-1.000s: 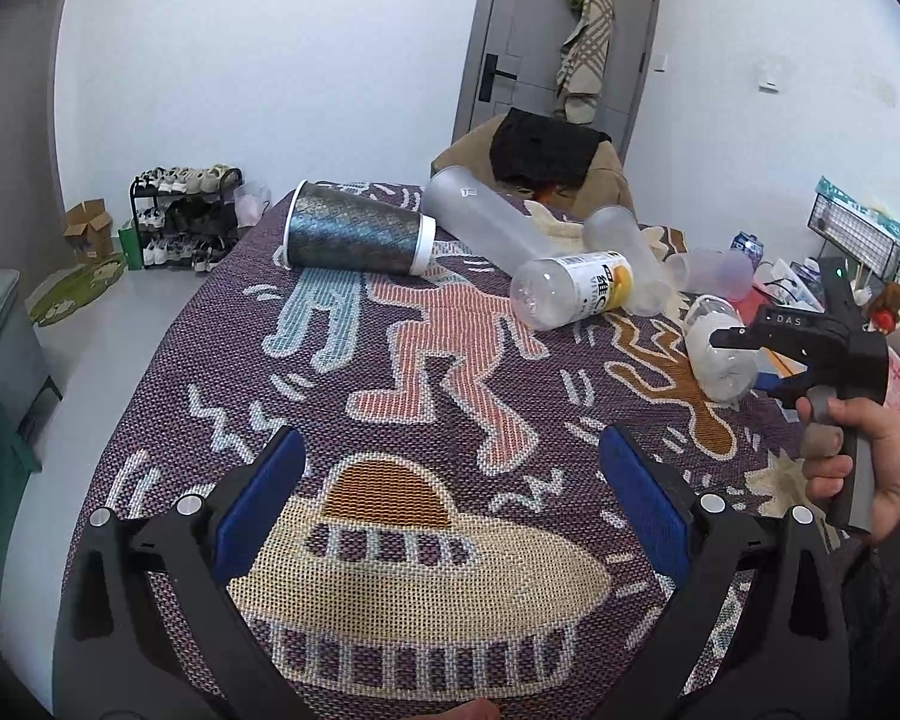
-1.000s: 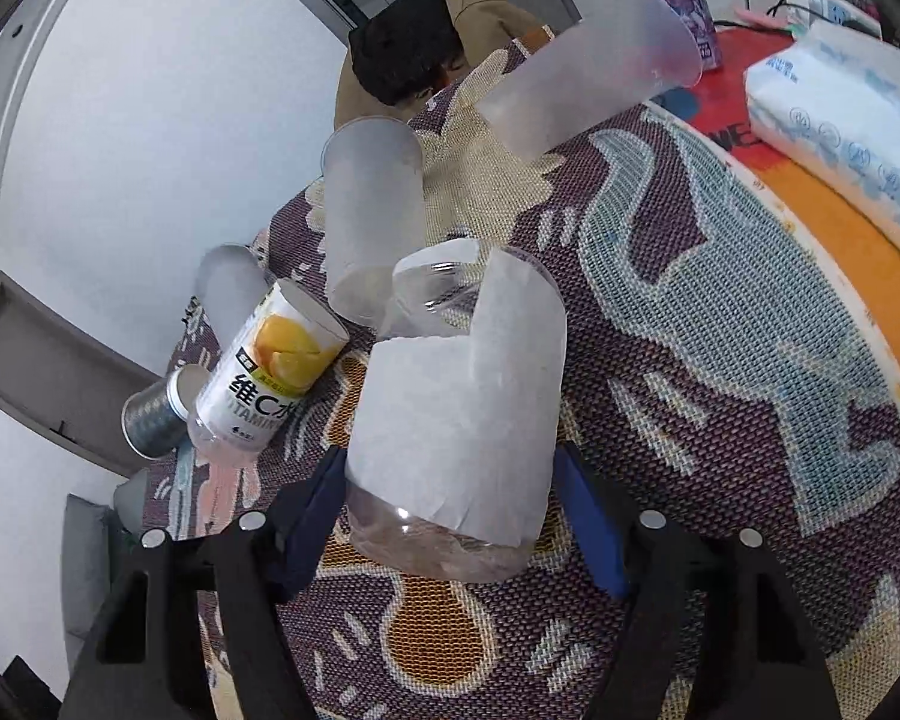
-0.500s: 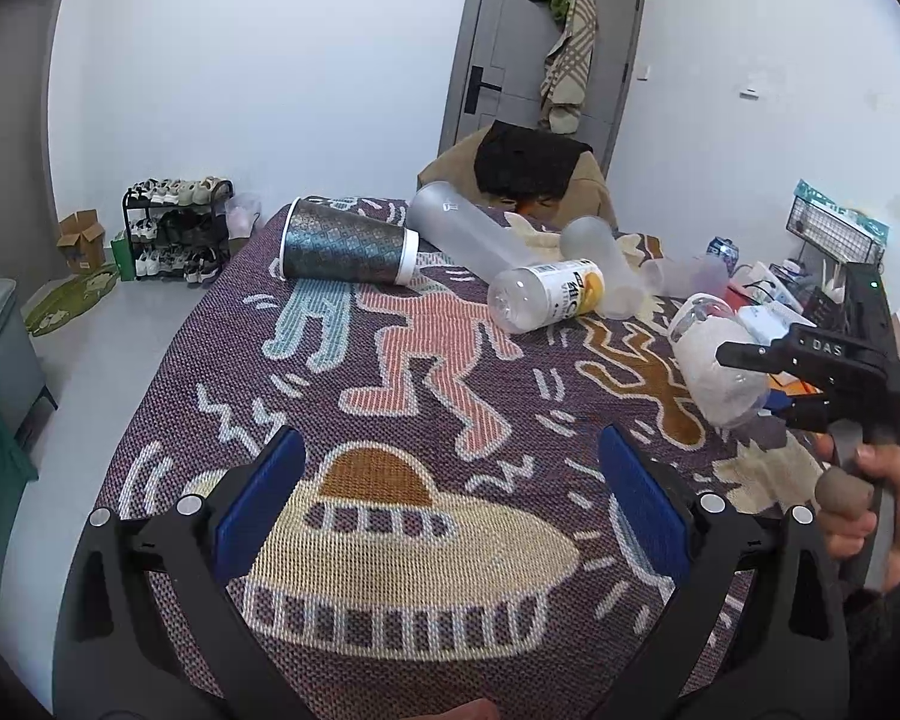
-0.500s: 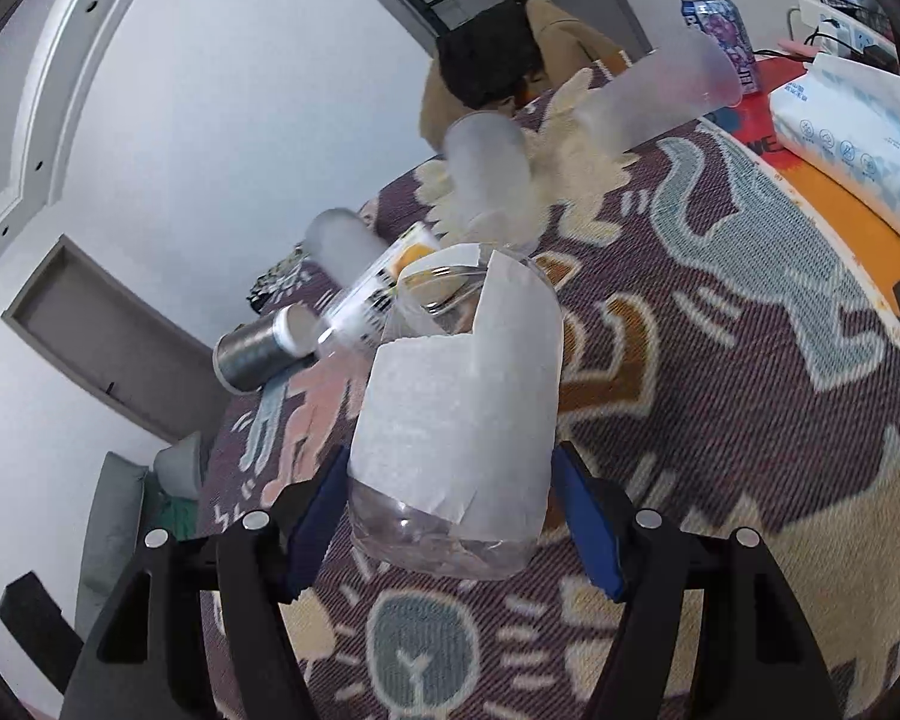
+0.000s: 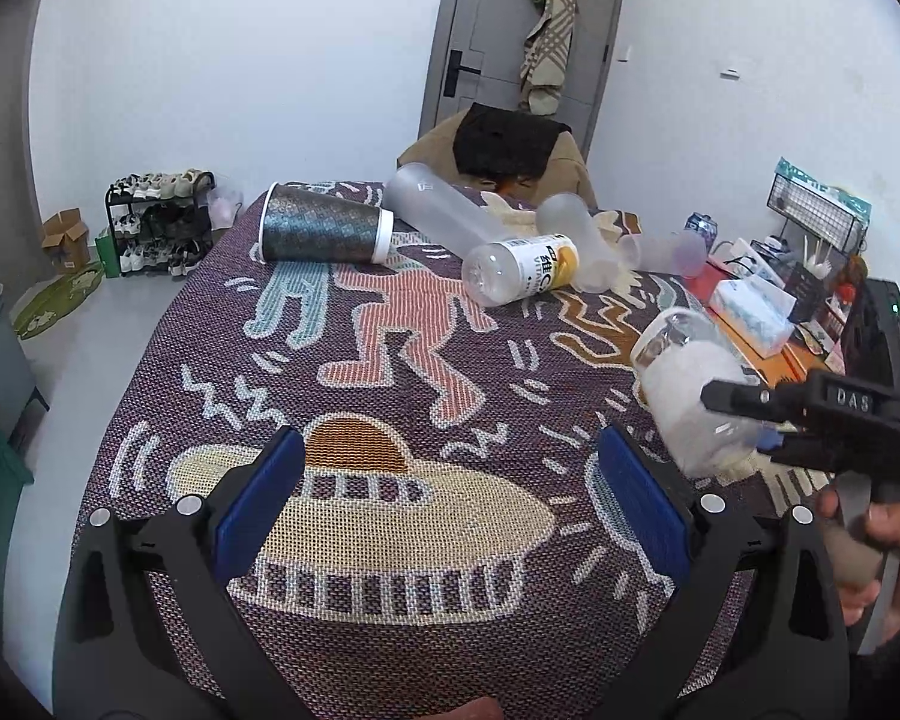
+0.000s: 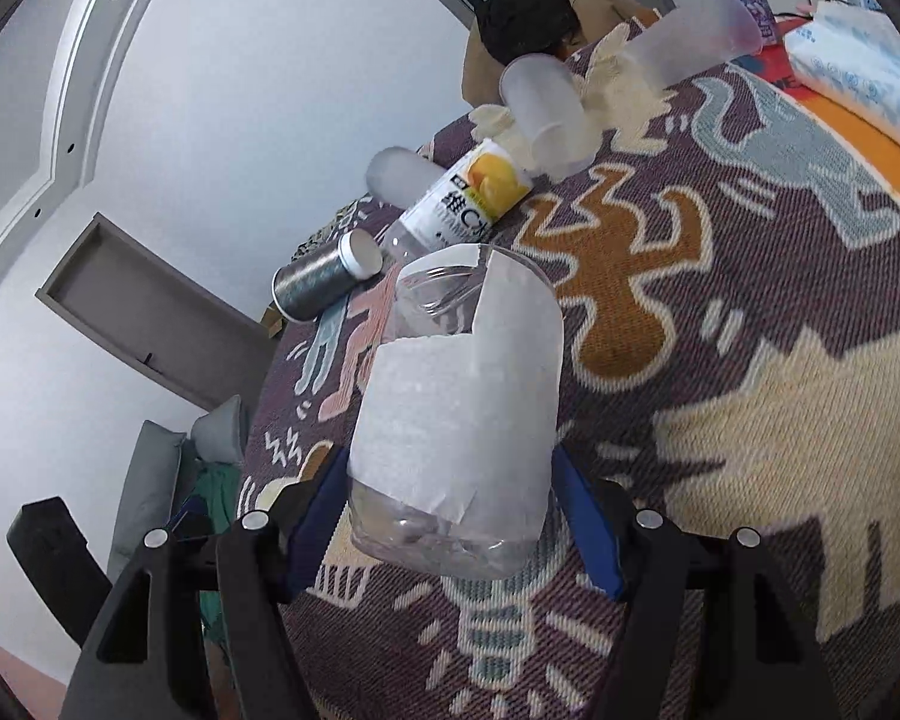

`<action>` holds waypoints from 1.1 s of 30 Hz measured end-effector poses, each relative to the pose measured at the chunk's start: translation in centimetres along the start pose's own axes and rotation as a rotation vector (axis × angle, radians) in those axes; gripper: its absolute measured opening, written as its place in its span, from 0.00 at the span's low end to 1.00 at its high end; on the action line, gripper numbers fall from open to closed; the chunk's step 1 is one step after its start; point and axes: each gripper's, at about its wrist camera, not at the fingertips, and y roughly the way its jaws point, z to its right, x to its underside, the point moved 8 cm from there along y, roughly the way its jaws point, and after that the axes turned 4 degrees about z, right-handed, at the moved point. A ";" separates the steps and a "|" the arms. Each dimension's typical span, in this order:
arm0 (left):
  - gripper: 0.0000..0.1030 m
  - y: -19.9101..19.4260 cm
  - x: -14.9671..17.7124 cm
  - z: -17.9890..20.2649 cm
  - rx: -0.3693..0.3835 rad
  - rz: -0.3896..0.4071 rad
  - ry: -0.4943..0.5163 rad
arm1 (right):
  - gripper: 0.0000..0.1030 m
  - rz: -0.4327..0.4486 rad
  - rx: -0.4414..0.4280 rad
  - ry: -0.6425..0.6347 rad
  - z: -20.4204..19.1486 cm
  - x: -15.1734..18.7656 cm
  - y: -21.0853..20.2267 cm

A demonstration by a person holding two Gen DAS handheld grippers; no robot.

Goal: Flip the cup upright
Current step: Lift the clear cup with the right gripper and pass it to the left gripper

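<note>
My right gripper (image 6: pixel 450 510) is shut on a clear plastic cup with a torn white label (image 6: pixel 459 420). It holds the cup tilted above the patterned cloth, mouth pointing away and up. The same cup (image 5: pixel 690 396) and the right gripper (image 5: pixel 810 414) show at the right of the left wrist view, above the table. My left gripper (image 5: pixel 450 504) is open and empty, low over the near part of the cloth (image 5: pixel 390 360).
Lying on their sides at the far end are a dark patterned cup (image 5: pixel 324 231), a frosted tumbler (image 5: pixel 444 210), a yellow-labelled bottle (image 5: pixel 522 270) and other frosted cups (image 5: pixel 582 246). A tissue pack (image 5: pixel 750 312) and clutter sit at the right edge.
My right gripper has carried the cup up off the cloth and toward the near side, tilting its mouth upward. The left gripper has stayed open in place.
</note>
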 end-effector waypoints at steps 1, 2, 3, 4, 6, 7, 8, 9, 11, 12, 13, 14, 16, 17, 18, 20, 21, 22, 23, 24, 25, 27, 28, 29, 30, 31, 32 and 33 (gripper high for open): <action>0.95 0.1 0.0 0.1 0.002 -0.002 0.000 | 0.66 -0.003 -0.004 0.004 -0.1 0.3 0.0; 0.95 0.2 0.0 0.1 0.005 -0.005 0.000 | 0.66 -0.009 -0.012 0.010 -0.2 0.6 -0.1; 0.95 0.3 0.0 0.2 0.011 -0.011 -0.002 | 0.66 -0.013 -0.017 0.015 -0.3 1.0 -0.1; 0.95 0.4 0.0 0.4 0.017 -0.014 -0.004 | 0.66 -0.018 -0.024 0.022 -0.4 1.4 -0.1; 0.95 0.7 0.1 0.7 0.032 -0.024 -0.008 | 0.66 -0.030 -0.031 0.031 -0.3 2.2 0.0; 0.95 1.0 0.1 1.0 0.041 -0.034 -0.009 | 0.67 -0.037 -0.033 0.037 -0.2 2.4 0.1; 0.95 1.2 0.1 1.2 0.047 -0.040 -0.009 | 0.68 -0.043 -0.037 0.044 0.0 2.7 0.2; 0.95 1.4 0.1 1.5 0.056 -0.047 -0.009 | 0.69 -0.050 -0.039 0.050 0.2 3.1 0.2; 0.95 2.0 0.2 2.2 0.077 -0.068 -0.008 | 0.84 -0.051 -0.046 0.058 0.4 3.4 0.2; 0.94 2.3 0.2 2.6 0.088 -0.076 -0.008 | 0.86 -0.039 -0.047 0.058 0.7 3.4 -0.1; 0.94 2.7 0.1 3.2 0.105 -0.087 -0.008 | 0.86 -0.029 -0.039 0.054 0.9 3.3 -0.4; 0.95 3.0 0.1 3.7 0.119 -0.095 -0.009 | 0.86 -0.021 -0.034 0.055 1.1 3.3 -0.6; 0.94 3.7 0.1 4.8 0.154 -0.118 -0.015 | 0.86 -0.005 -0.047 0.072 1.8 3.0 -1.4; 0.94 4.2 0.2 5.4 0.173 -0.133 -0.022 | 0.86 0.007 -0.042 0.074 2.2 2.9 -1.9; 0.94 4.6 0.3 5.8 0.185 -0.143 -0.027 | 0.86 0.016 -0.034 0.074 2.6 2.7 -2.2; 0.94 5.5 0.5 6.7 0.220 -0.174 -0.044 | 0.87 0.040 -0.023 0.078 3.5 2.5 -3.2; 0.94 5.9 0.6 7.1 0.233 -0.190 -0.051 | 0.87 0.049 -0.018 0.079 3.9 2.4 -3.6; 0.94 6.5 0.7 7.6 0.252 -0.212 -0.063 | 0.87 0.063 -0.009 0.077 4.3 2.2 -4.0; 0.94 6.9 0.9 8.0 0.272 -0.230 -0.075 | 0.87 0.076 0.001 0.072 4.7 2.1 -4.5; 0.94 7.5 1.1 8.5 0.288 -0.253 -0.089 | 0.87 0.087 0.008 0.069 5.0 1.9 -4.8; 0.94 7.9 1.2 8.7 0.295 -0.268 -0.096 | 0.87 0.096 0.013 0.066 5.2 1.9 -5.2; 0.94 8.8 1.5 9.2 0.315 -0.299 -0.114 | 0.88 0.119 0.027 0.058 5.8 1.7 -6.0; 0.94 9.3 1.7 9.6 0.327 -0.317 -0.127 | 0.89 0.129 0.034 0.053 6.0 1.6 -6.4; 0.94 9.7 1.8 9.7 0.335 -0.331 -0.135 | 0.89 0.140 0.041 0.048 6.2 1.6 -6.7; 0.94 10.0 1.9 10.0 0.344 -0.345 -0.143 | 0.89 0.152 0.048 0.045 6.5 1.5 -7.1; 0.94 10.4 2.1 10.2 0.353 -0.361 -0.151 | 0.89 0.158 0.051 0.043 6.6 1.5 -7.3; 0.94 10.9 2.2 10.5 0.358 -0.377 -0.159 | 0.89 0.165 0.054 0.041 6.9 1.4 -7.6; 0.94 11.2 2.4 10.7 0.359 -0.389 -0.163 | 0.89 0.173 0.059 0.040 7.1 1.4 -8.0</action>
